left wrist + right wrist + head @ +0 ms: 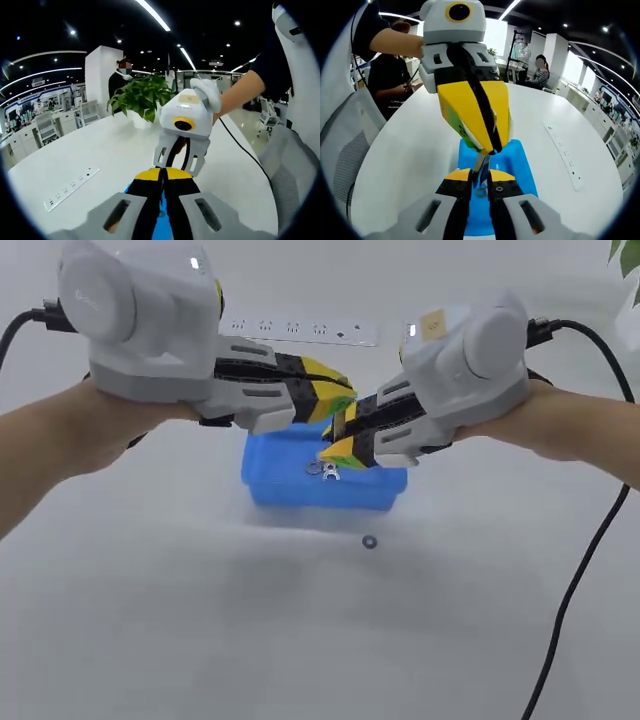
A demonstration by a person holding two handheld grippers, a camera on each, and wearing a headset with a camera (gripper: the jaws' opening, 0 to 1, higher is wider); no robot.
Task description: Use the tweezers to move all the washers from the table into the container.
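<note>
Tongs of the left gripper (pixel 340 400) are pressed together, the yellow tips meeting along a thin dark seam; I cannot tell whether anything is caught between them. They point toward the right tongs (pixel 338 452) and sit just above them, the two sets of tips nearly touching.

The right tongs are drawn close, with a slim metal piece in the narrow gap between the tips. It looks like the tweezers (pixel 330 472), pinched there with their end hanging just below the right tips. The end is too small to show whether it carries anything.

Directly beneath both sets of tips stands the blue container (pixel 300 490) on the white bench (pixel 200 620). A washer in the container (pixel 314 468) lies just beside the tweezers' end. One washer on the bench (pixel 370 542) lies outside the container, on the person's side of it, below and slightly right of the right tips and apart from them.

Beyond the tongs a white power strip (pixel 300 330) lies on the bench. A black cable (pixel 590 540) trails from the back of the right gripper down the right side.
</note>
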